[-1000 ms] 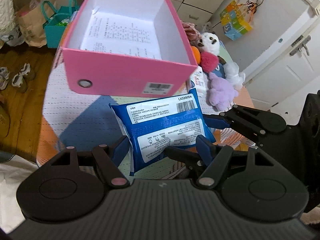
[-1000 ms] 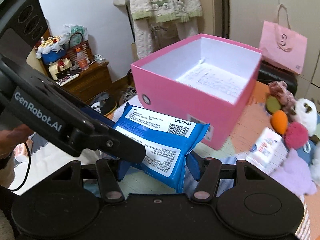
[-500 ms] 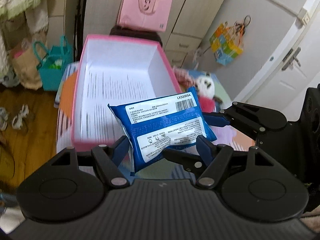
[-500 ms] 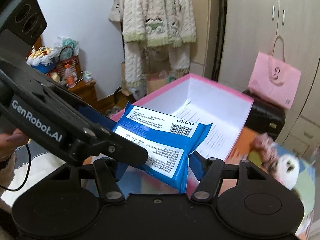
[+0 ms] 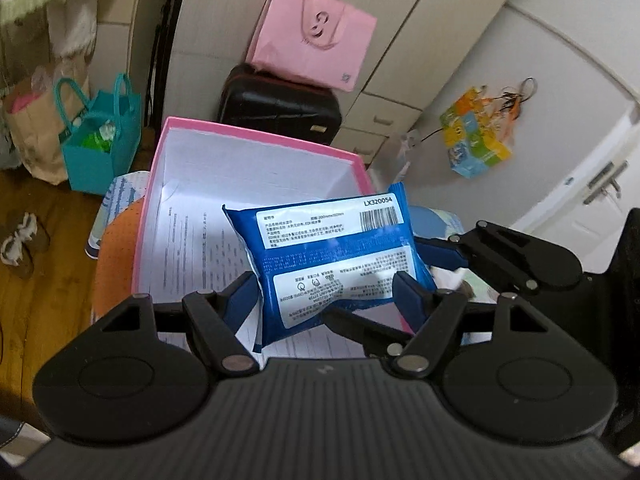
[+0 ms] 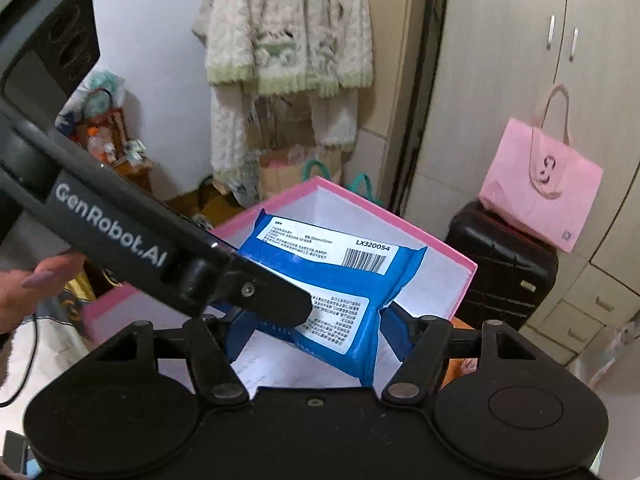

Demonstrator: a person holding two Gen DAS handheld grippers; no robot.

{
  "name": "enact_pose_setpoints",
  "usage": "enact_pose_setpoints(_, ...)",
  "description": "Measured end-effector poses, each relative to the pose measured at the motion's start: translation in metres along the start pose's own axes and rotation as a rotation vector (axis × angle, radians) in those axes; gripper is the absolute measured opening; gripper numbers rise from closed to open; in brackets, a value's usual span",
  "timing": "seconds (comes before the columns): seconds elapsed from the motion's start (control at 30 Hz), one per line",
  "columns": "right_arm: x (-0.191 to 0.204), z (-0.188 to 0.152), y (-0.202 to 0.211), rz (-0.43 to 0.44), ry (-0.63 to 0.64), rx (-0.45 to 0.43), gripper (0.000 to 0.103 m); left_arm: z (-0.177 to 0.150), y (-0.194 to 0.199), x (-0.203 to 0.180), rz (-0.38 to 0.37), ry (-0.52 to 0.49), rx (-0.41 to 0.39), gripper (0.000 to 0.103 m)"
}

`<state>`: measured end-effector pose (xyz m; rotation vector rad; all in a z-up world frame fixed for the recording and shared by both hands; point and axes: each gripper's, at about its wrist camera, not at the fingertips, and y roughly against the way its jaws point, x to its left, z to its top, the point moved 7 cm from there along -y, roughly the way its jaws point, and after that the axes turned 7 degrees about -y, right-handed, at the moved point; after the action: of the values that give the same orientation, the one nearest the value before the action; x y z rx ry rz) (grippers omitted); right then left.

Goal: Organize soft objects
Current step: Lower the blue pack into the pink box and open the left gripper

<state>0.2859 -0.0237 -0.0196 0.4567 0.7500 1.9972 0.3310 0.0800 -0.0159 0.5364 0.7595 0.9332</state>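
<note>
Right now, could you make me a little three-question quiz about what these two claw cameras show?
1. True or false: the blue wipes pack is held by both the left gripper and the right gripper.
2. What is the pack held above? A) the teal bag B) the open pink box C) the black suitcase
3. Fill in: the pink paper bag sits on top of the black ____.

Key: 1 true. 2 B. 3 suitcase.
</note>
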Motion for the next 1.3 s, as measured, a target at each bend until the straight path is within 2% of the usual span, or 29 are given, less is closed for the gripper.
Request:
enact_pose_setpoints(0.1,-0.010,0.003,-0.024,-0.010,-0.005,0.036,0.070,0.005,-0.024,0.013,0.015,0.013,0.027,0.072)
enact_pose_setpoints(0.17,-0.014,0.003,-0.035,-0.030,0.010,0.053,0.061,0.007,-0.039,0.021,0.030,0.033,0.048,0.072)
enact_pose_setpoints(0.33,-0.025,0.004,-0.057,-0.036,-0.001,0.106,0.060,0.009,-0.060,0.035,0.023,0.095,0.083,0.072)
enact_pose_setpoints(0.47,-0.028,0.003,-0.067,-0.039,0.008,0.125,0.060,0.007,-0.070,0.037,0.044,0.099,0.098,0.072)
enact_pose_setpoints(0.77,-0.028,0.002,-0.076,-0.097,0.104,0.133,0.061,0.010,-0.084,0.039,0.065,0.126,0.116,0.072)
enact_pose_setpoints(0.83,-0.031,0.003,-0.078,-0.118,0.124,0.120,0.065,0.010,-0.084,0.040,0.083,0.126,0.102,0.075)
enact_pose_setpoints(0.9,-0.035,0.003,-0.078,-0.158,0.138,0.098,0.065,0.011,-0.079,0.035,0.128,0.062,0.066,0.077)
enact_pose_setpoints(1.0,-0.034,0.002,-0.066,-0.127,0.126,0.064,0.065,0.012,-0.064,0.026,0.181,-0.031,0.012,0.078)
enact_pose_setpoints(1.17,-0.029,-0.003,-0.040,-0.098,0.109,0.009,0.065,0.010,-0.036,0.014,0.178,-0.075,-0.041,0.078)
enact_pose_setpoints(1.3,-0.023,-0.011,-0.018,-0.034,0.066,0.000,0.065,0.006,-0.014,0.005,0.180,-0.106,-0.058,0.078)
